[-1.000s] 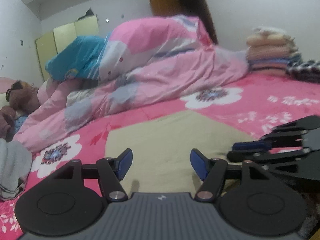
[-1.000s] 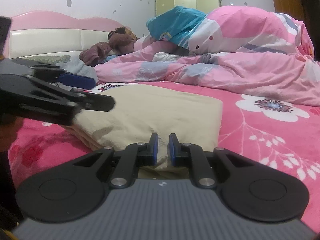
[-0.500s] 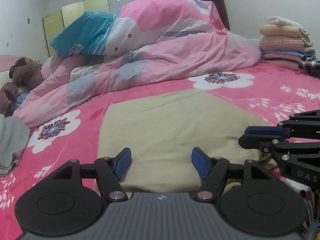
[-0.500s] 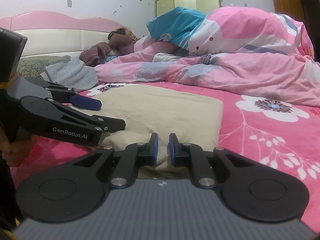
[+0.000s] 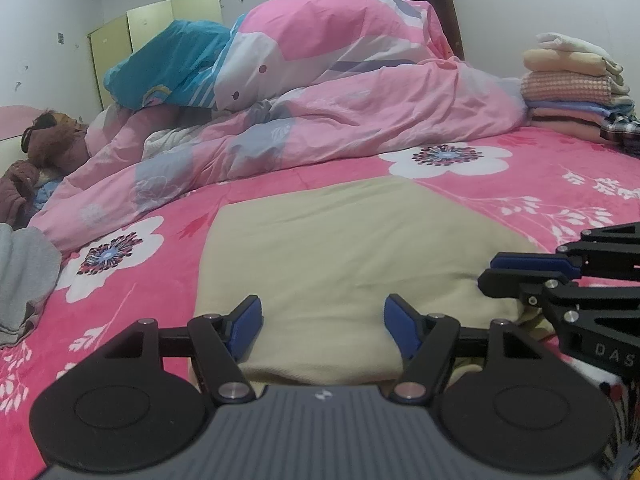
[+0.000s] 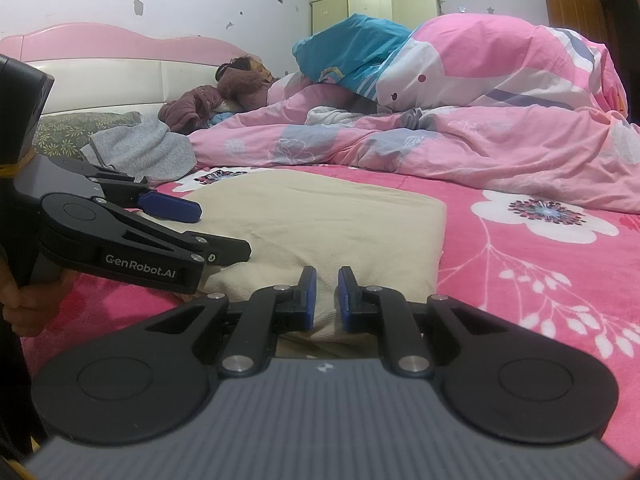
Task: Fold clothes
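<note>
A beige folded garment lies flat on the pink flowered bedsheet. My left gripper hovers open just over the garment's near edge, blue pads wide apart with nothing pinched between them. A hand holds it at the left of the right wrist view. My right gripper sits low at the garment's other near corner. Its jaws stand almost together, with a bunched fold of the beige cloth between the pads.
A heaped pink quilt and a blue pillow fill the far side of the bed. Folded clothes are stacked at the back right. A grey garment lies left, near the pink headboard.
The left gripper has sunk toward the beige garment and rolled level, then settled. The right gripper has kept still, jaws unchanged.
</note>
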The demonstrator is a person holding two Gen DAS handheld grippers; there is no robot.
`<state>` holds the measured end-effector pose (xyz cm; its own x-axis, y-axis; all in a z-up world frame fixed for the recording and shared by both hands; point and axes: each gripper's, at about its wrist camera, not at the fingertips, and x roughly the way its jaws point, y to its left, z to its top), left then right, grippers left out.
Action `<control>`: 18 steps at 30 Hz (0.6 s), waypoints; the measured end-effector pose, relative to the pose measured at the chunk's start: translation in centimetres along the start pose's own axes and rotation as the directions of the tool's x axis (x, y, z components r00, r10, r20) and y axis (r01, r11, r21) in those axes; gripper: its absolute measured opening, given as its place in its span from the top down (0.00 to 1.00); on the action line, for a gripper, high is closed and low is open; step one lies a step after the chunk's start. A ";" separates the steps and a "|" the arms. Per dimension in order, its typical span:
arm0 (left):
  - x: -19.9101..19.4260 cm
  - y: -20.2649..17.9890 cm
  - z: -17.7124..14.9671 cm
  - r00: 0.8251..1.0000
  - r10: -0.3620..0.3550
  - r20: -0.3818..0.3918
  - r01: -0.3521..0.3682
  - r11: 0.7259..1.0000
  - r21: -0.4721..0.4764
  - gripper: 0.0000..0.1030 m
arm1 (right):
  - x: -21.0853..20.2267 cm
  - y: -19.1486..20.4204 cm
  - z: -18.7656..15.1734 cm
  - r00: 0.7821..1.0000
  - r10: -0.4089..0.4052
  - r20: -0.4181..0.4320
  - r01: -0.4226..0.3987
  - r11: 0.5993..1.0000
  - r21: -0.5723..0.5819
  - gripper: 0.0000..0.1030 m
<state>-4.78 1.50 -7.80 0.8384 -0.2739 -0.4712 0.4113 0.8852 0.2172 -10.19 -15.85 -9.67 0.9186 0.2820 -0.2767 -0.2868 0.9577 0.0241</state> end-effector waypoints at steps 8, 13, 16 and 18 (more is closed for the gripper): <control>0.1 0.0 0.0 1.000 0.003 -0.001 -0.003 1.000 0.002 0.32 | -0.1 0.0 0.0 1.000 0.001 0.001 -0.001 1.000 0.001 0.89; 0.1 0.0 0.0 1.000 0.005 0.000 -0.005 1.000 0.003 0.32 | -0.1 0.0 -0.1 1.000 0.001 0.002 -0.001 1.000 0.002 0.90; 0.0 0.0 -0.1 1.000 0.007 0.000 -0.007 1.000 0.004 0.32 | -0.1 -0.1 0.0 1.000 0.001 0.002 -0.001 1.000 0.002 0.90; 0.0 -0.1 -0.1 1.000 0.008 0.000 -0.008 1.000 0.004 0.32 | -0.1 0.0 0.0 1.000 0.001 0.002 -0.001 1.000 0.002 0.89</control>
<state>-4.80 1.45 -7.88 0.8416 -0.2665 -0.4697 0.4059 0.8859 0.2246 -10.26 -15.92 -9.68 0.9190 0.2834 -0.2742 -0.2874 0.9574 0.0262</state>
